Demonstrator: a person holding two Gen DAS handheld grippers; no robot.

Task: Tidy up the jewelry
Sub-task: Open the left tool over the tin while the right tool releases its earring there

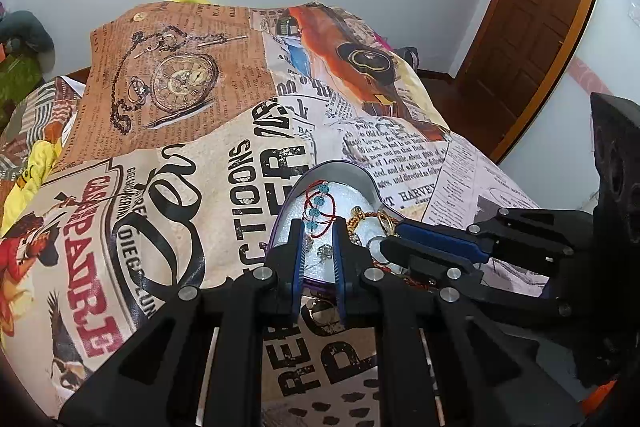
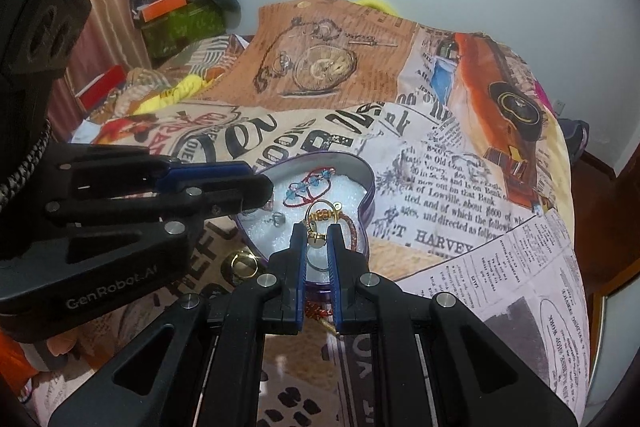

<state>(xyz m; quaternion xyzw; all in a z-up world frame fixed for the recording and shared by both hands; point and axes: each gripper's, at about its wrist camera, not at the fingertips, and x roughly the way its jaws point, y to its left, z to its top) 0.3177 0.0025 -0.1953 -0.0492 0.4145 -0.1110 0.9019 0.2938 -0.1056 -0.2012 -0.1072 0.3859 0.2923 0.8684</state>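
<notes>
A purple heart-shaped tin (image 1: pixel 362 175) (image 2: pixel 370 187) with white foam lining sits on the printed cloth. In it lie a red cord bracelet with blue beads (image 1: pixel 320 205) (image 2: pixel 310 185), small silver pieces (image 2: pixel 277 218) and a gold and red braided piece (image 2: pixel 352 227). My left gripper (image 1: pixel 318 227) hovers over the tin's near side, jaws a little apart and empty; it also shows in the right wrist view (image 2: pixel 264 187). My right gripper (image 2: pixel 316 233) is shut on a gold earring (image 2: pixel 318 237) above the tin; it also shows in the left wrist view (image 1: pixel 390 233).
A gold ring (image 2: pixel 245 264) (image 1: pixel 320 311) lies on the cloth just before the tin. The cloth covers a bed. Boxes and clutter (image 2: pixel 176 11) stand at the back left; a wooden door (image 1: pixel 532 27) is at the right.
</notes>
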